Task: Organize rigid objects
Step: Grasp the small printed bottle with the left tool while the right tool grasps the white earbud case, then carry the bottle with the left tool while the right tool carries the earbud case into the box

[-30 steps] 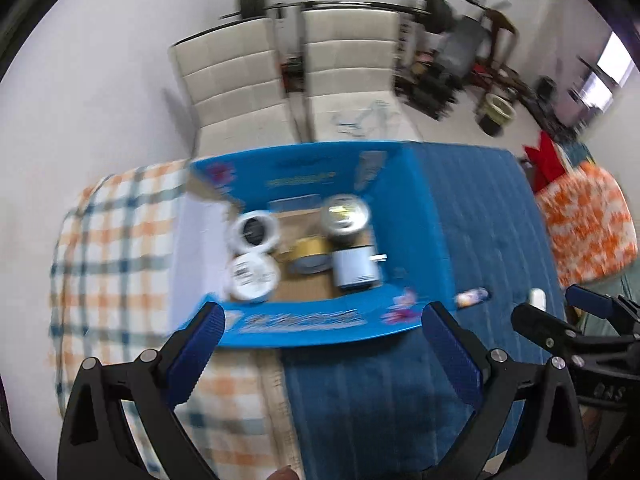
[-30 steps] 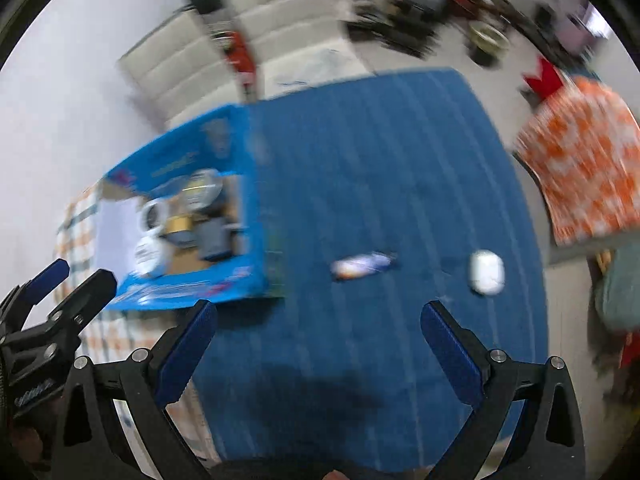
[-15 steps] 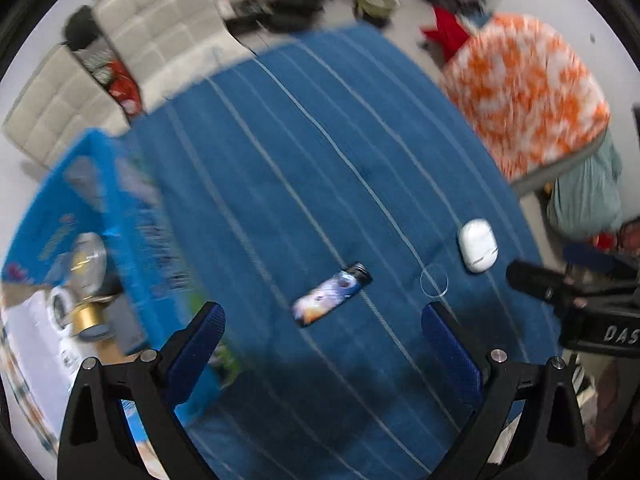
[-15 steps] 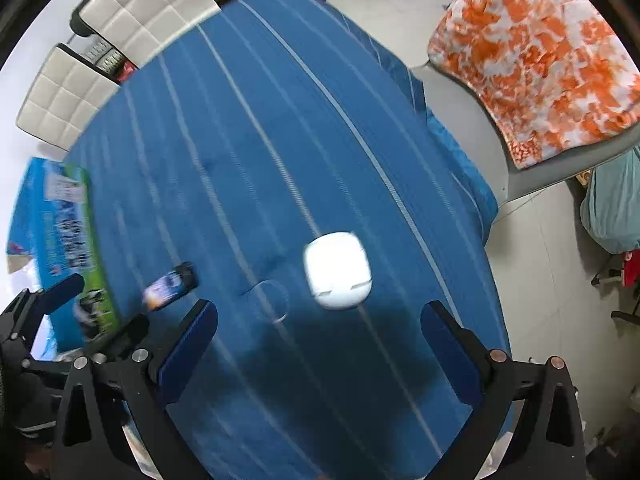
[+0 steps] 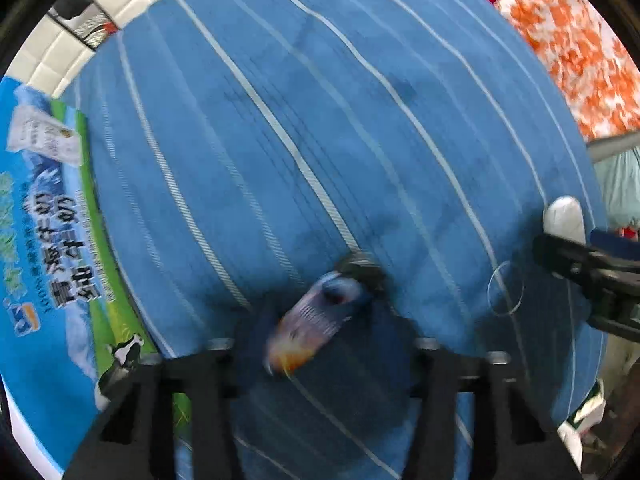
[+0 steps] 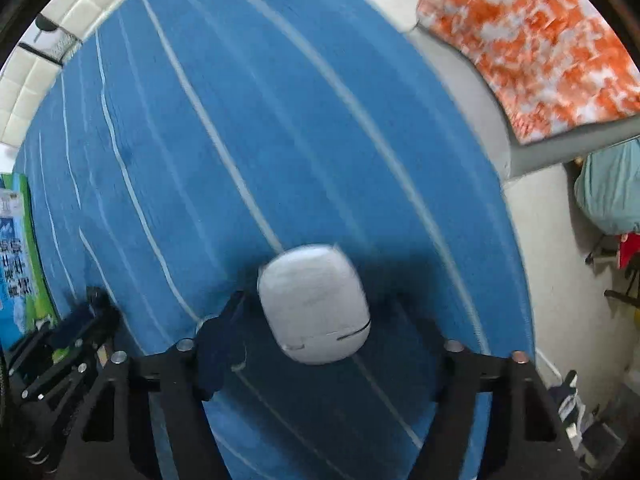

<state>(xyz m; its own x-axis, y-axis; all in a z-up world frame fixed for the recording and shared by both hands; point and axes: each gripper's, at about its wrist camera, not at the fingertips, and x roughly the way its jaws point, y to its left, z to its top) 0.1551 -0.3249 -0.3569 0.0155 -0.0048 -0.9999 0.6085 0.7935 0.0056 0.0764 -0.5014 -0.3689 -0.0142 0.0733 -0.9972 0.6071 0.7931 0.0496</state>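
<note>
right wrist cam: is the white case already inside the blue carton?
No, the white case lies on the blue striped cloth between the right claw's closing fingers, and the blue carton sits far off at the left edge.

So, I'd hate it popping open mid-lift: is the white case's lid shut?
Shut, it seems. The white case lies flat on the blue cloth, its lid seam a thin dark line with no gap, though blurred.

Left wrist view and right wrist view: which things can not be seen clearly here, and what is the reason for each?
- Left wrist view: the printed tube between the closing left gripper is motion-blurred; its label is unreadable and pad contact unclear.
- Right wrist view: the right gripper is closing around the white case; the right finger is lost in shadow.
- Both views: the blue carton is cut off by the left edge, contents unseen.
</note>
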